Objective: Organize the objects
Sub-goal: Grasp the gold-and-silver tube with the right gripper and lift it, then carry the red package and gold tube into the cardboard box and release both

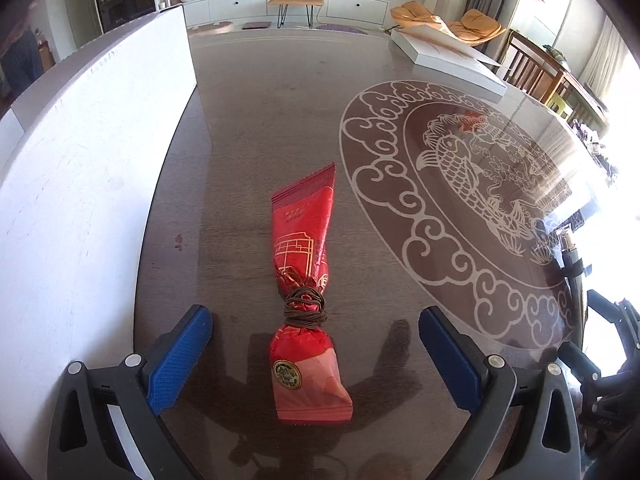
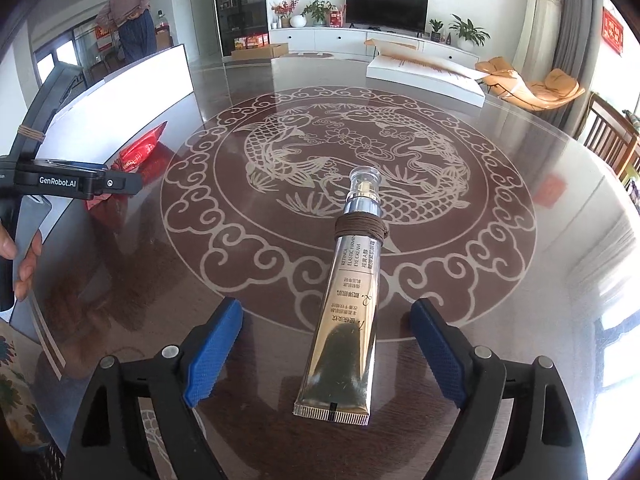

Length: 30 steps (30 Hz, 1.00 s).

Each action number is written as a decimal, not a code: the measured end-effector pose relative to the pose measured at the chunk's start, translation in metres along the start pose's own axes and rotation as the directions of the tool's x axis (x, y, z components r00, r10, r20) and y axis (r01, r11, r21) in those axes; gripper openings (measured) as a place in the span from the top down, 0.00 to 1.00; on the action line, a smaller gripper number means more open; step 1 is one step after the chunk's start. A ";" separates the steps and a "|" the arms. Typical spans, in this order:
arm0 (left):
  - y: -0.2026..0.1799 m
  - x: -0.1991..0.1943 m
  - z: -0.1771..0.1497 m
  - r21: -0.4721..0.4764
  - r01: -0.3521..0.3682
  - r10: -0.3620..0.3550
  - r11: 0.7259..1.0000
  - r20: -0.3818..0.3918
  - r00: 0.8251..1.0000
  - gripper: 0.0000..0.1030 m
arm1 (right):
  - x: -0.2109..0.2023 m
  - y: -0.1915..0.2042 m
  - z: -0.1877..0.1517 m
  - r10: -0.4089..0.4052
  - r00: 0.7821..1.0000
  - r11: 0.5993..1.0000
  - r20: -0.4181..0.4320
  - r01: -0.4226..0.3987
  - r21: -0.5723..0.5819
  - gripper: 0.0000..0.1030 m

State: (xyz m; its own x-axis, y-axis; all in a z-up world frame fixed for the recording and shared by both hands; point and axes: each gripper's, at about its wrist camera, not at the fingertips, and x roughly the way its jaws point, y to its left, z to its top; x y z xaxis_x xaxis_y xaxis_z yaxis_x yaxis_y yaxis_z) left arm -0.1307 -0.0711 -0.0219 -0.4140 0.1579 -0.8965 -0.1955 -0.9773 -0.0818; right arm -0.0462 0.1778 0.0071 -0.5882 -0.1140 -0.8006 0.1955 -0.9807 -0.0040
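A red foil packet (image 1: 306, 280) tied round its middle with brown cord (image 1: 305, 307) lies flat on the dark table. My left gripper (image 1: 316, 352) is open, its blue pads on either side of the packet's near end, not touching it. A gold eye-cream tube (image 2: 347, 308) with a clear cap and brown cord (image 2: 362, 227) wound at its neck lies on the table. My right gripper (image 2: 326, 344) is open, with its pads either side of the tube's crimped end. The red packet (image 2: 140, 150) also shows at the left of the right wrist view, behind the left gripper's body (image 2: 68, 182).
A tall white board (image 1: 88, 184) stands along the table's left side. A flat white box (image 1: 448, 62) lies at the far right of the table (image 1: 248, 128). The glass top carries a round fish pattern (image 2: 352, 160). Wooden chairs (image 2: 612, 140) stand beyond the right edge.
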 end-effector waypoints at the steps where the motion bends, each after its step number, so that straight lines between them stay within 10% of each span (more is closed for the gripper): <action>1: -0.001 0.001 0.003 0.002 -0.010 0.010 1.000 -0.015 1.000 0.00 | 0.001 0.001 0.000 0.001 1.000 1.000 -0.003 -0.001 -0.004 0.11; 8: -0.015 0.011 0.025 0.137 -0.065 0.074 0.988 -0.064 0.995 0.00 | 0.002 -0.003 0.001 0.071 0.997 0.997 -0.007 -0.071 0.008 0.00; 12: -0.010 -0.011 0.008 0.104 -0.060 0.059 0.993 0.021 0.998 0.42 | 0.005 -0.019 0.018 0.152 0.985 0.986 -0.079 -0.146 0.076 0.05; 15: -0.010 -0.025 -0.004 0.105 -0.058 0.053 0.993 0.055 0.997 0.78 | 0.013 -0.019 0.035 0.111 0.985 0.993 -0.133 -0.105 0.050 0.37; 17: -0.011 -0.032 -0.016 0.110 -0.055 0.046 0.992 0.077 0.996 0.78 | 0.016 -0.013 0.042 0.056 0.986 0.998 -0.156 -0.060 -0.017 0.74; 23: -0.005 -0.072 -0.055 0.046 0.070 -0.078 0.997 0.200 0.977 0.79 | -0.002 -0.015 0.035 0.074 0.986 0.997 -0.149 -0.075 -0.002 0.75; 30: 0.011 -0.168 -0.061 -0.032 0.218 -0.185 0.975 0.417 0.890 0.79 | -0.058 0.010 0.061 0.196 0.979 0.981 -0.058 -0.195 0.019 0.75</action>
State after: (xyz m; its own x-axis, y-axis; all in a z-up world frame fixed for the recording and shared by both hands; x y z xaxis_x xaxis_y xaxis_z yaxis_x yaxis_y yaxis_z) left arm -0.0091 -0.1171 0.1017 -0.7030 0.3802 -0.6010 -0.2524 -0.9235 -0.2890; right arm -0.0580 0.1649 0.0897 -0.4920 -0.2946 -0.8192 0.2920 -0.9423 0.1635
